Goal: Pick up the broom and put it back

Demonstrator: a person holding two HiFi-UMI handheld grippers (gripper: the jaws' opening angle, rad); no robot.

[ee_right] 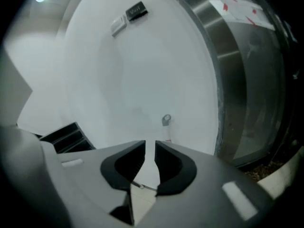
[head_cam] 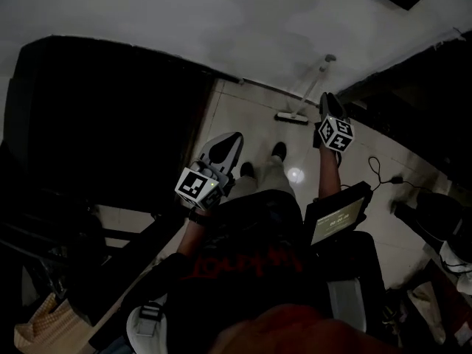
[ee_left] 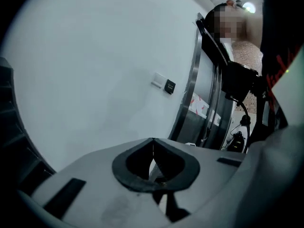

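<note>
The broom [head_cam: 310,88] leans against the white wall, its head [head_cam: 293,116] on the pale floor. My right gripper [head_cam: 329,96] hovers just right of the handle. In the right gripper view, the handle's top with its hanging loop [ee_right: 166,121] stands just beyond the tips of the right gripper [ee_right: 150,144]. Its jaws are open by a narrow gap with nothing between them. My left gripper [head_cam: 228,140] is held lower, over the person's feet, well left of the broom. In its own view the left gripper [ee_left: 152,140] has its tips together and holds nothing.
A large dark cabinet [head_cam: 110,116] fills the left. A steel door frame [ee_right: 228,56] stands right of the broom, and a wall switch [ee_right: 118,25] sits above it. A lit screen [head_cam: 338,218] and a floor cable [head_cam: 376,169] lie at the right. Another person [ee_left: 247,56] stands nearby.
</note>
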